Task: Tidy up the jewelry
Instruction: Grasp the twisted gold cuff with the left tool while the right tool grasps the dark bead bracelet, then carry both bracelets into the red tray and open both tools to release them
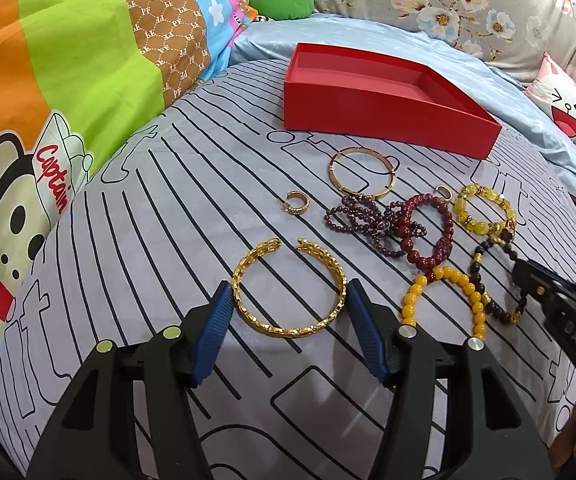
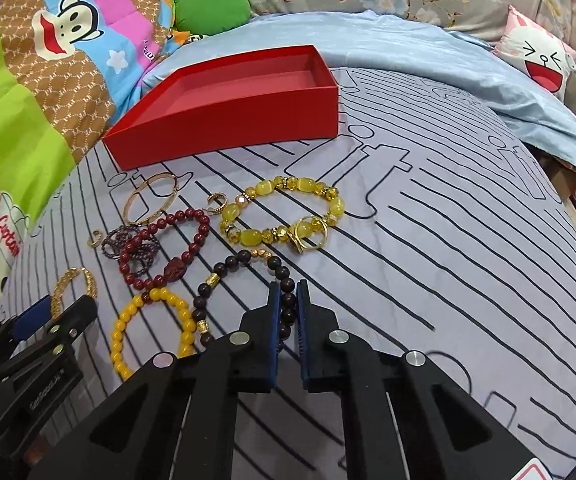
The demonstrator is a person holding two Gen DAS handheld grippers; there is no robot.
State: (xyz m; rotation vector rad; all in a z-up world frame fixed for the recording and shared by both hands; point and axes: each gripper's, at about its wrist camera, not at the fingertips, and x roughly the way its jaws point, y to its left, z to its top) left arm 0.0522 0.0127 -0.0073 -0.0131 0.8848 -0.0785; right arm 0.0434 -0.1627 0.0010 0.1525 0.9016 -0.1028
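Jewelry lies loose on a striped grey bedsheet [image 1: 168, 208], with an empty red box [image 1: 383, 120] standing beyond it.

The right gripper [image 2: 288, 292] has its jaws nearly together, pinching one side of a dark bead bracelet [image 2: 224, 264] (only a bead's thickness sits between the pads). The rest of that loop trails away to the left and toward the box, its long axis running from the jaws up toward the far left.

The left gripper [image 1: 288, 296] stands about half open, a pad on either side of a gold cuff bangle [image 1: 288, 284]. The pads appear to touch its outer rim, though whether they press is unclear. The bangle lies flat, its gap pointing away toward the box.

To do this step well, I judge each piece should be lifted straight up, clear of the neighbouring yellow bead bracelet [image 2: 152, 328], so strands do not snag, then carried over the box wall and lowered inside.
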